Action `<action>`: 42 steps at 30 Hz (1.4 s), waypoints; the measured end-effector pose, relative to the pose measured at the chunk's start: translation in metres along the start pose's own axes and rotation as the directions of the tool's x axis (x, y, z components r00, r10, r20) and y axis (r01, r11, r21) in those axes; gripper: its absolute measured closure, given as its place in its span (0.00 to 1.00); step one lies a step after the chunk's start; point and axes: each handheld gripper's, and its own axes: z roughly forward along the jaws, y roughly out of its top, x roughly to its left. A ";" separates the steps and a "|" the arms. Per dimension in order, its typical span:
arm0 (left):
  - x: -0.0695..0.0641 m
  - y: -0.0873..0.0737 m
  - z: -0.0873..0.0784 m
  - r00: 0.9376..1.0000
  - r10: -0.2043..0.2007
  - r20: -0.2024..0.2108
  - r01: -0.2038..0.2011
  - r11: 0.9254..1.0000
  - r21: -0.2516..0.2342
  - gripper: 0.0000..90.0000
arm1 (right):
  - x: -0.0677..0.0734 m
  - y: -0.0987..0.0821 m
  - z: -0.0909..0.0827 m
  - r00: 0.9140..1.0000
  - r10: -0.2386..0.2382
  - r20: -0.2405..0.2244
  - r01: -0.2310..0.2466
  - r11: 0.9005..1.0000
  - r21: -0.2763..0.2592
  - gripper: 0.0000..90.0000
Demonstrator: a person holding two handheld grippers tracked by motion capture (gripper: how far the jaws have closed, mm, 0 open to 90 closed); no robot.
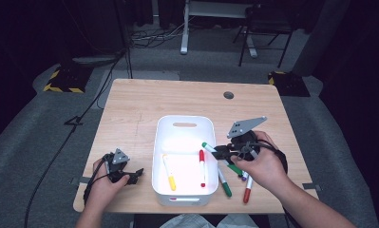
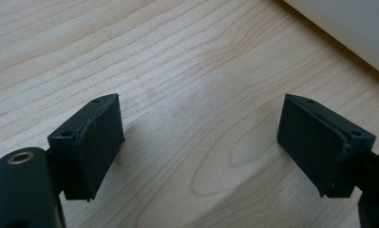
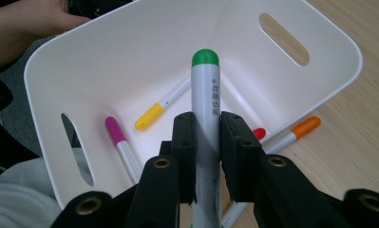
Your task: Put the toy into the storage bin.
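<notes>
In the high view, the right claw (image 1: 219,152) pinches a green-capped marker (image 1: 209,147) near its capped end, with the cap reaching just over the right rim of the white bin (image 1: 184,121). Inside the bin, beyond the claw's tips, lie a yellow marker (image 1: 169,173) and a red marker (image 1: 202,167). Under and behind the claw, more loose markers (image 1: 224,183) lie on the table (image 1: 130,104). The left claw (image 1: 135,174) rests low on the table, on the far side of the bin from the right one.

In the left gripper view, the left claw (image 2: 199,142) stands spread over bare wood with nothing between its pads; a corner of the bin wall shows ahead and to its right.

In the right gripper view, the right claw (image 3: 207,142) is pressed onto the marker's grey barrel, with the green cap pointing ahead over the bin's hollow. A pink marker and the yellow one lie below it.

This looks like the carry step of gathering markers into the bin. The next move calls for bringing the marker fully over the hollow, lowering it and then spreading the pads.
</notes>
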 end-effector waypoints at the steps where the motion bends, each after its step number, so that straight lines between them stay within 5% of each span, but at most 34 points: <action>1: 0.000 0.000 0.000 1.000 0.000 0.000 0.000 1.000 0.000 0.18 | 0.000 0.000 0.000 1.000 0.000 0.000 0.000 1.000 0.000 0.85; 23: 0.000 0.000 0.000 1.000 0.000 0.000 0.000 1.000 0.000 0.18 | 0.036 0.037 0.042 0.991 -0.090 -0.098 0.093 0.995 0.023 0.85; 37: 0.000 0.000 0.000 1.000 0.000 -0.001 0.000 1.000 0.000 0.18 | 0.044 0.028 0.066 0.987 -0.097 -0.126 0.112 0.987 0.117 0.85; 41: 0.000 0.000 0.000 1.000 -0.002 0.000 0.002 1.000 -0.001 0.18 | 0.044 0.026 0.076 0.982 -0.132 -0.138 0.150 0.980 0.128 0.85; 42: 0.000 0.000 0.000 1.000 -0.001 0.000 0.001 1.000 -0.001 0.18 | 0.046 0.025 0.077 0.984 -0.107 -0.142 0.128 0.980 0.152 0.85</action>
